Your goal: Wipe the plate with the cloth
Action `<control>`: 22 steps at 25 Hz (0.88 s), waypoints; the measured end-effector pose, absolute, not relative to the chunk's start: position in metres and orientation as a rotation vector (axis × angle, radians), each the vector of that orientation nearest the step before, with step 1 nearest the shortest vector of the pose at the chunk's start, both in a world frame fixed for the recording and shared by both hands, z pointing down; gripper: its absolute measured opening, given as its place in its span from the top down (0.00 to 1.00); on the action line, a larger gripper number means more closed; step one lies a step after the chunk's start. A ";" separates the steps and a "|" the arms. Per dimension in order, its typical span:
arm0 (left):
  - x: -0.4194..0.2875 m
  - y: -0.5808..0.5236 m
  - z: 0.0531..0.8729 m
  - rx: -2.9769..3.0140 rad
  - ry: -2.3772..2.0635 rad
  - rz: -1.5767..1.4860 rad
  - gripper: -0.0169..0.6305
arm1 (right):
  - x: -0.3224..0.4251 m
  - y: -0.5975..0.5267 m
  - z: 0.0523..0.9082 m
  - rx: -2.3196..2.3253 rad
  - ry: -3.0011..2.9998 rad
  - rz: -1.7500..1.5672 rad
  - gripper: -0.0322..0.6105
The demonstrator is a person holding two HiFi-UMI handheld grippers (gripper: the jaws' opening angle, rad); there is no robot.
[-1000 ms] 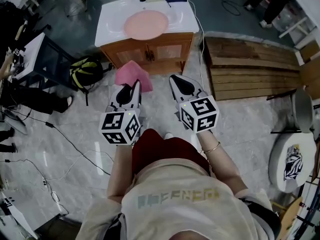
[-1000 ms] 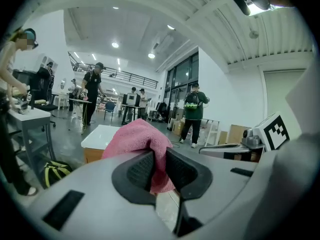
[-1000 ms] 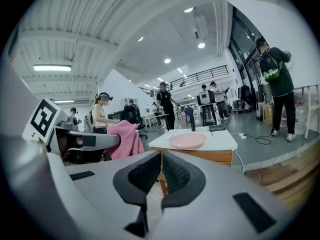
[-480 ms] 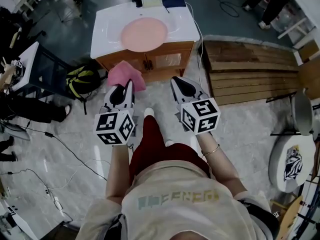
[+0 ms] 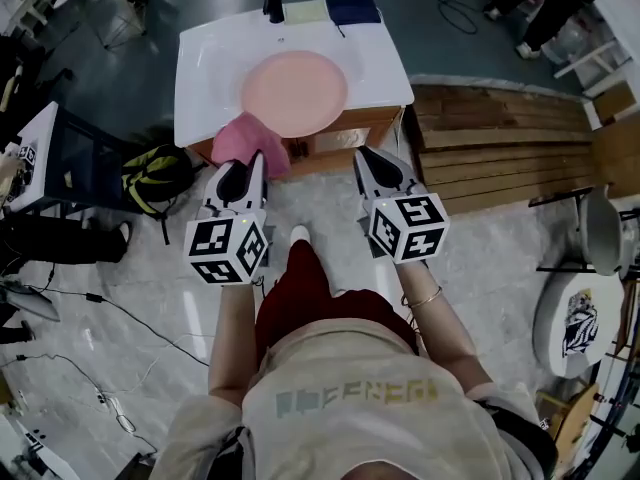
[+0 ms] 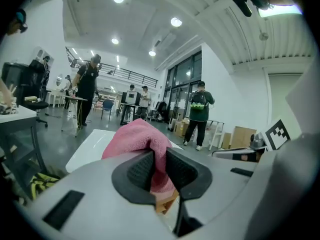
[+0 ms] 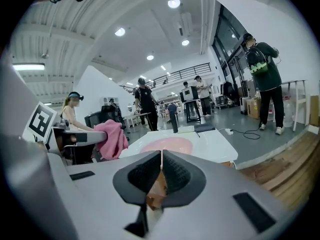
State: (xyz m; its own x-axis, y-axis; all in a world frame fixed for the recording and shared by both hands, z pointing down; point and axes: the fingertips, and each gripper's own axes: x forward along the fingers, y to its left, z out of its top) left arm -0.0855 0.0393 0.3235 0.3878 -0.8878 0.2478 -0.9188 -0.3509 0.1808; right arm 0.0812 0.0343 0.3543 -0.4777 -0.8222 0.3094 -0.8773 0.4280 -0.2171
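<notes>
Your left claw (image 6: 159,168) is clamped tight on the cloth (image 6: 136,140), which bunches above the tips. Your right claw (image 7: 161,170) is pinched closed with nothing in it. The plate (image 5: 294,92) sits top centre of the head view on the white counter (image 5: 200,63). The cloth shows just lower-left of it, not yet on it. Bring the cloth over the plate's centre, press it flat and wipe in overlapping circles. Keep the hard tips off the plate.
</notes>
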 end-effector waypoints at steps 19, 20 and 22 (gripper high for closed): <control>-0.122 -0.088 0.333 2.434 -1.399 0.154 0.87 | 0.073 -0.088 0.373 1.751 -2.241 0.560 0.89; -0.121 -0.092 0.335 2.437 -1.387 0.157 0.87 | 0.075 -0.091 0.376 1.761 -2.223 0.565 0.89; -0.121 -0.100 0.339 2.438 -1.366 0.164 0.87 | 0.077 -0.096 0.380 1.777 -2.193 0.574 0.89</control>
